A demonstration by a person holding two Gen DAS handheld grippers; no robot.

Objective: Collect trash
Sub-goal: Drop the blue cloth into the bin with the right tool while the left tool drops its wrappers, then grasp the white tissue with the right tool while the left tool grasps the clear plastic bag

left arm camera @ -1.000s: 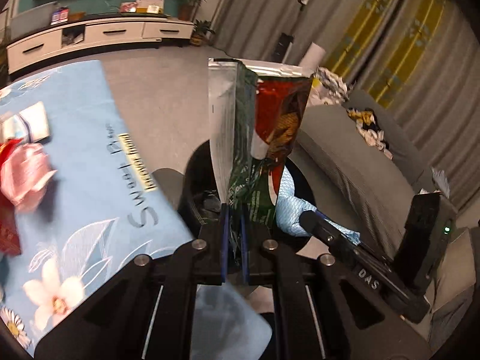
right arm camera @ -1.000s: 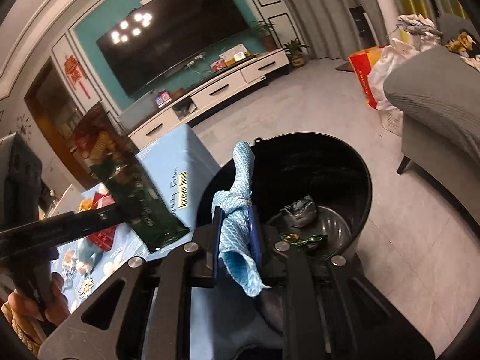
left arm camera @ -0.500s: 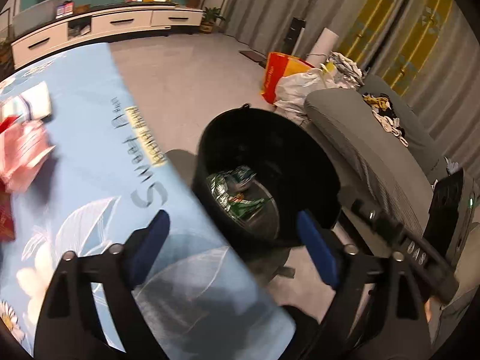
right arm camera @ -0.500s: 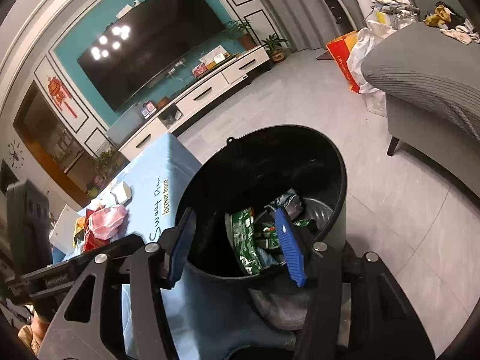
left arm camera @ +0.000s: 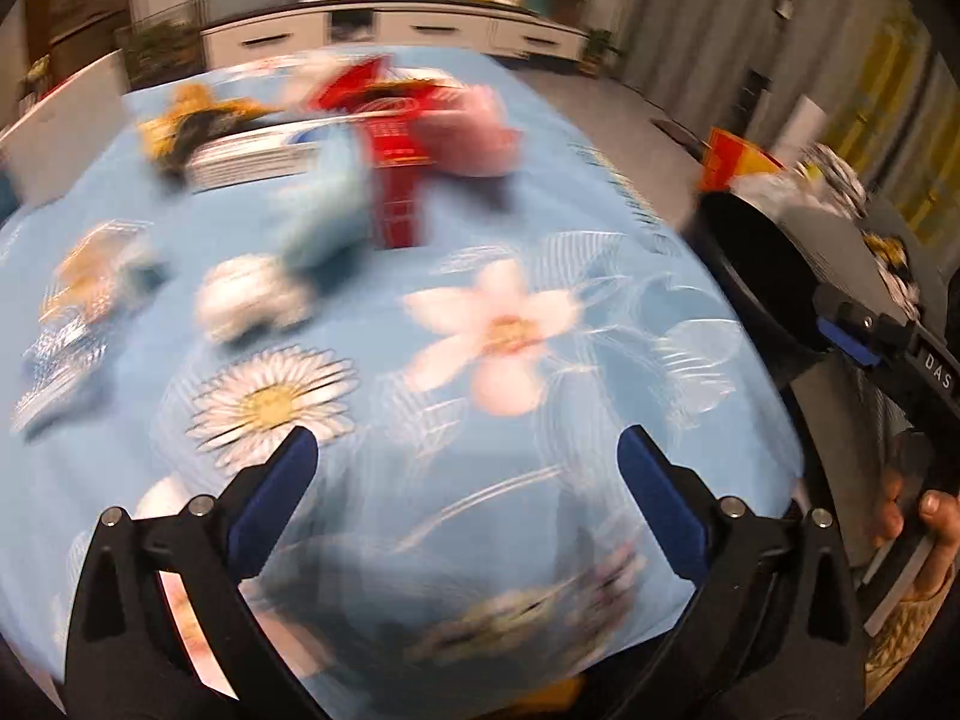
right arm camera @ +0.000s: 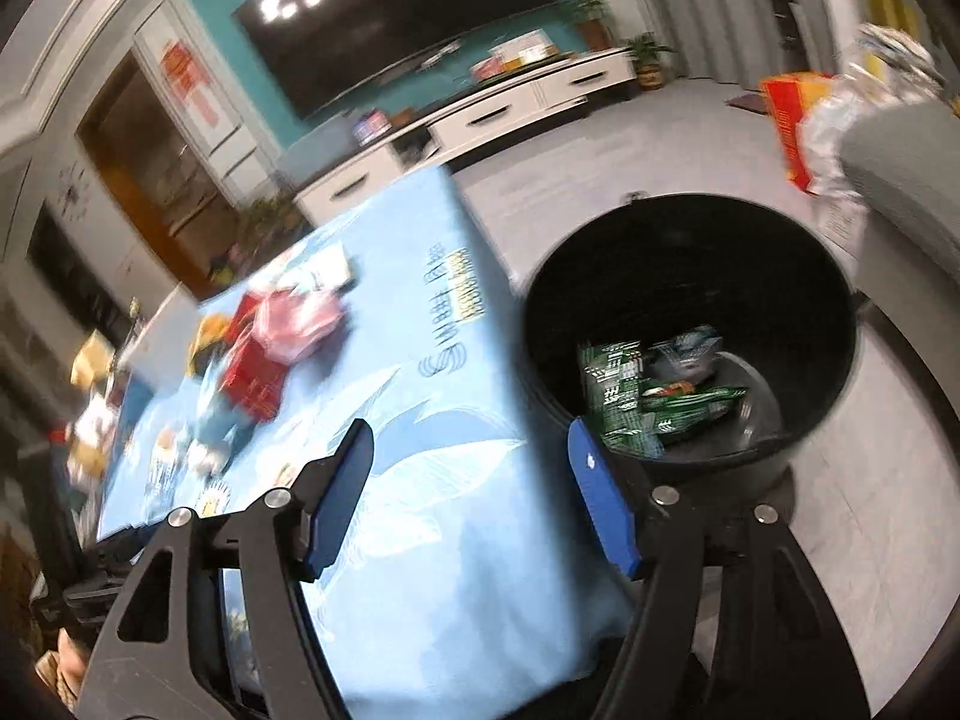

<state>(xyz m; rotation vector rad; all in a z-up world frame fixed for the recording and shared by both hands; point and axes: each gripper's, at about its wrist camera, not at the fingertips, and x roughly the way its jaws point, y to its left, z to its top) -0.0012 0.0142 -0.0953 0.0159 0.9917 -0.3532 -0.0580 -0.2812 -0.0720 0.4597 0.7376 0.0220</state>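
Both hand-held grippers, left (left arm camera: 465,474) and right (right arm camera: 471,480), released; tabletop trash (left arm camera: 414,138) motion-blurred.

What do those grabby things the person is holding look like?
Both tongs look alike. The left tongs and right tongs have chunky black frames with triangular cut-outs, silver screws at the joints, and two flat bright blue fingers. In the left view, the right tool's black body carries white letters "DAS", and a bare hand grips its handle.
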